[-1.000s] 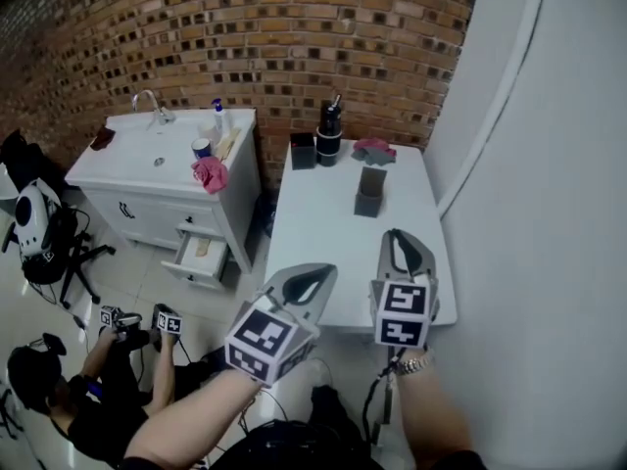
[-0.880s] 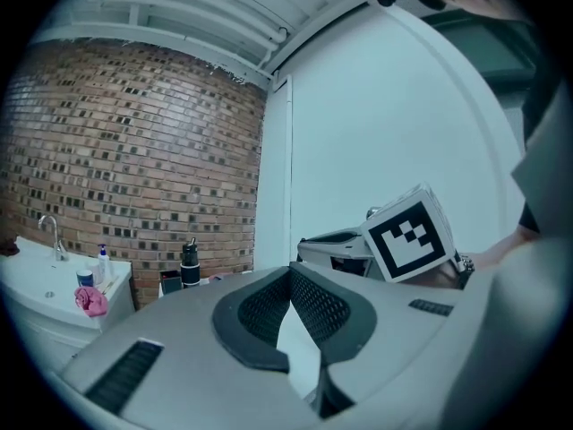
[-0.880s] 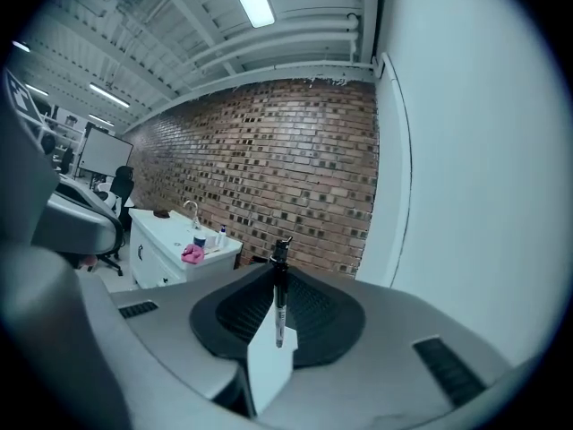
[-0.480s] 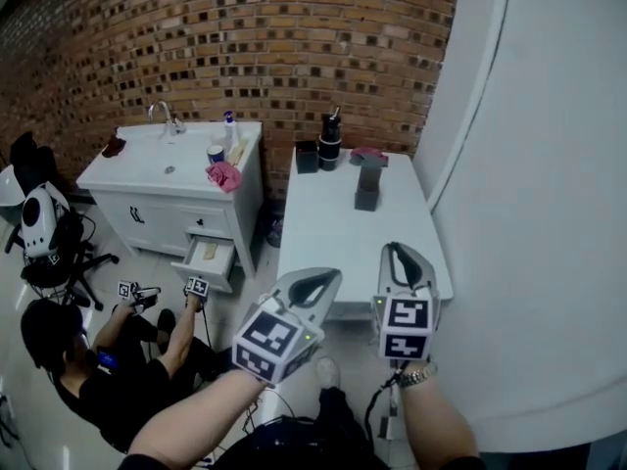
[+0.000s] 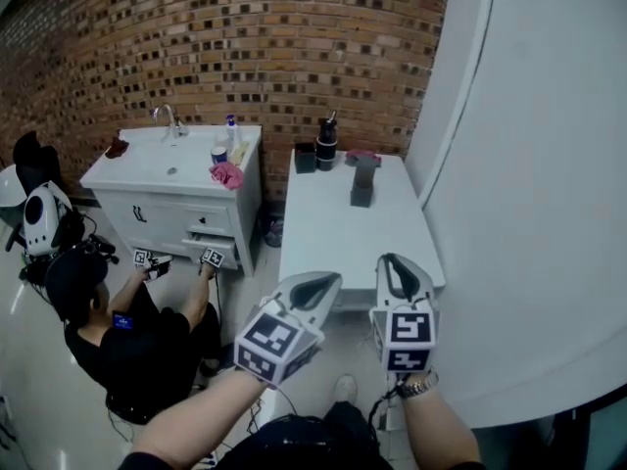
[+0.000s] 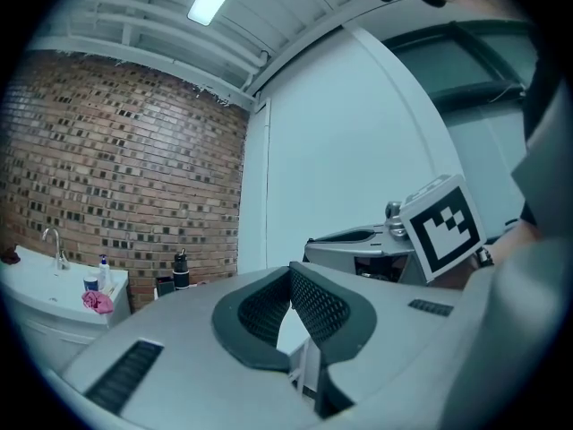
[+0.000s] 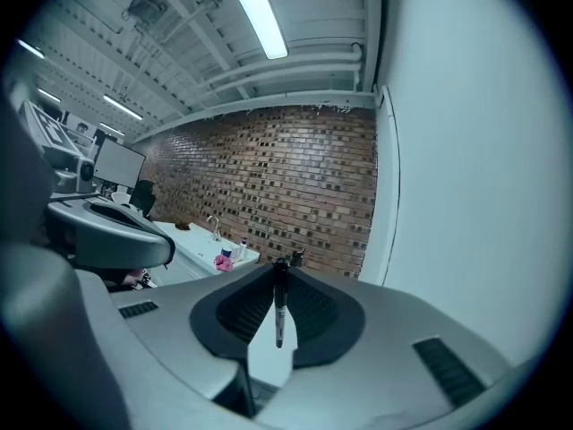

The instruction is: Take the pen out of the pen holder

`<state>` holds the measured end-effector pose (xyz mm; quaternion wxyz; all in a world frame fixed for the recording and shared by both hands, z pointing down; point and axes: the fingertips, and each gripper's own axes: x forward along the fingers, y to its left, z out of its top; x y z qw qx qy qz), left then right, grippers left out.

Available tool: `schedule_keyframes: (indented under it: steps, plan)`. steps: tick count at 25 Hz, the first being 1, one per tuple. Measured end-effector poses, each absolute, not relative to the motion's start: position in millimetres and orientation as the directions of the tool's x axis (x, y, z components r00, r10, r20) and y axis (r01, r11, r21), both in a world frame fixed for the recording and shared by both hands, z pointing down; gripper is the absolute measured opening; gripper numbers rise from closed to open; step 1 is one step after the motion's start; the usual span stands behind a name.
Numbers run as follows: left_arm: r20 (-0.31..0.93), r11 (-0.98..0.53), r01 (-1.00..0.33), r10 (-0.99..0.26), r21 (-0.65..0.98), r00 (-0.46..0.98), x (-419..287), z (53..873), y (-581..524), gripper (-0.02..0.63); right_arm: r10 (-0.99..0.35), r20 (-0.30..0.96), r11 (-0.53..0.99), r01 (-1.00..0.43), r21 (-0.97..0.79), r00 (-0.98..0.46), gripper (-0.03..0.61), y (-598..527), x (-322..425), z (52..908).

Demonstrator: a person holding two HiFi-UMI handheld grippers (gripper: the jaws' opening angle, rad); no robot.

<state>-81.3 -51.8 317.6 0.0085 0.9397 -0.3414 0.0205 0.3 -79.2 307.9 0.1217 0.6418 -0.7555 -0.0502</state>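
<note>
Nearest, the person's two forearms reach forward, each hand carrying a grey gripper with a black-and-white marker cube. The left gripper point(image 5: 323, 280) has its jaws pressed together at the tips, with nothing between the pads. Just to its right, the right gripper point(image 5: 396, 260) has its jaws closed narrowly on a slim dark pen point(image 7: 279, 316), which shows in the right gripper view as a thin upright line clamped at the tips. Both grippers hover at the near edge of a white rectangular table point(image 5: 333, 233).

Toward the far end of that table stands a dark grey rectangular pen holder point(image 5: 362, 192), well apart from the held pen. Beyond it, along the far edge, sit a small black box point(image 5: 305, 158), a black cylindrical bottle point(image 5: 326, 143) and a pink cloth point(image 5: 364, 154).

To the left, a person in dark clothes point(image 5: 127, 336) sits on the floor holding marker-cube grippers up near a white sink cabinet point(image 5: 147, 204). A red brick wall point(image 5: 245, 47) closes the far side, and a pale wall runs along the right.
</note>
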Motion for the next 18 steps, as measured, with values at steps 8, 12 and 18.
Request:
schedule_keyframes:
  steps: [8, 12, 18]
  plan:
    - [0.029, -0.781, -0.624, -0.624, -0.007, 0.781, -81.2, 313.1, -21.9, 0.003, -0.979, 0.118, 0.188, -0.958, 0.216, -0.165, 0.058, -40.0, 1.3, 300.3]
    - [0.023, -0.782, -0.623, -0.623, 0.002, 0.782, -71.3, 312.0, -13.8, 0.003, -0.976, 0.117, 0.204, -0.955, 0.217, -0.182, 0.058, -27.2, 10.3, 297.8]
    - [0.027, -0.784, -0.621, -0.621, 0.012, 0.784, -47.7, 312.0, -1.3, 0.003, -0.967, 0.127, 0.245, -0.949, 0.2, -0.223, 0.058, -10.7, 22.6, 295.3]
